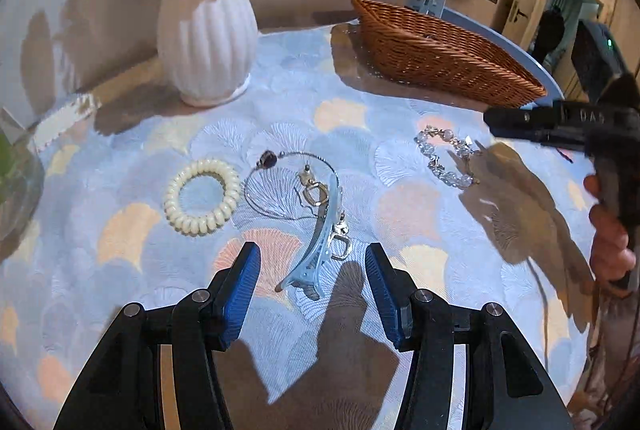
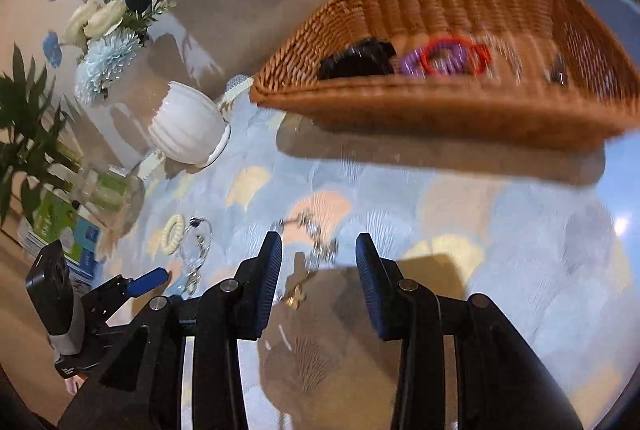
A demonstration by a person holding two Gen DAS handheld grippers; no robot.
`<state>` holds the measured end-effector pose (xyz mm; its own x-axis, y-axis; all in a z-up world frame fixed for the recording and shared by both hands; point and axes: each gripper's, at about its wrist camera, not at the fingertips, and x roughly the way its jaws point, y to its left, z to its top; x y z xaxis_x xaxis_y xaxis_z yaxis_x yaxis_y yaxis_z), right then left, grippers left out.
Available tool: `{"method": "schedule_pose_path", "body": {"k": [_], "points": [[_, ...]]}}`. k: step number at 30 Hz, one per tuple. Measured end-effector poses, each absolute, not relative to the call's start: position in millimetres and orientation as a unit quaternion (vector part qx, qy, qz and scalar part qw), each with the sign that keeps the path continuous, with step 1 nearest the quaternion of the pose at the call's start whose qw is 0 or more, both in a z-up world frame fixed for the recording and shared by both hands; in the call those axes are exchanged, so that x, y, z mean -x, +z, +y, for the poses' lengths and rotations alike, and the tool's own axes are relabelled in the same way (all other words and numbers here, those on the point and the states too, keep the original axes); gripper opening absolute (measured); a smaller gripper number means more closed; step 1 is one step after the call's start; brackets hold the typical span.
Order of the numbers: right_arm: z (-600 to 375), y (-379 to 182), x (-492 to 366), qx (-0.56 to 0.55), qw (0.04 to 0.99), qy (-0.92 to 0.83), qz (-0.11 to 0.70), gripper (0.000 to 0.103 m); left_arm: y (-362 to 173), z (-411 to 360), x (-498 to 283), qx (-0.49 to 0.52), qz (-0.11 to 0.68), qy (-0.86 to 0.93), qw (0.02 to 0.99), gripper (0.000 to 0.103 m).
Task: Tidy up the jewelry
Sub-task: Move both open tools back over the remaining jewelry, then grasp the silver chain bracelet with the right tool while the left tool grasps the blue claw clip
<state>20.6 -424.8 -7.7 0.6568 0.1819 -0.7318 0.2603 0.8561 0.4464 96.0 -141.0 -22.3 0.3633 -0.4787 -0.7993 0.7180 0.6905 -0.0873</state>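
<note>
Left gripper [image 1: 312, 270] released, fingers spread either side of the light blue hair clip [image 1: 316, 250] lying on the tablecloth [image 1: 400, 222]. Right gripper [image 2: 318, 270] released too, bead bracelet [image 2: 320, 238] between its tips. Wicker basket [image 2: 440, 110] far right, holding hair ties [image 2: 444, 60].

Woven wicker basket [image 2: 440, 110], glossy ribbed ceramic vase [image 1: 208, 46], patterned cloth tablecloth [image 1: 120, 230].
</note>
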Motion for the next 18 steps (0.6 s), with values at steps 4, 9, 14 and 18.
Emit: {"method": "schedule_pose_path", "body": {"k": [4,9,14,18], "points": [[-418,-7,-38,-0.22,0.872,-0.034,0.436,0.042,-26,-140,-96,-0.137,0.427,-0.372,0.813,0.056],[-402,-22,-57,-0.182,0.867,-0.012,0.464,0.037,-25,-136,-99,-0.128,0.424,-0.363,0.82,0.047],[-365,-26,-65,-0.038,0.881,-0.052,0.468,0.019,-26,-136,-99,-0.121,0.428,-0.378,0.812,0.047],[-347,-28,-59,0.012,0.885,-0.066,0.46,0.012,-27,-146,-93,-0.147,0.419,-0.372,0.815,0.047]]}}
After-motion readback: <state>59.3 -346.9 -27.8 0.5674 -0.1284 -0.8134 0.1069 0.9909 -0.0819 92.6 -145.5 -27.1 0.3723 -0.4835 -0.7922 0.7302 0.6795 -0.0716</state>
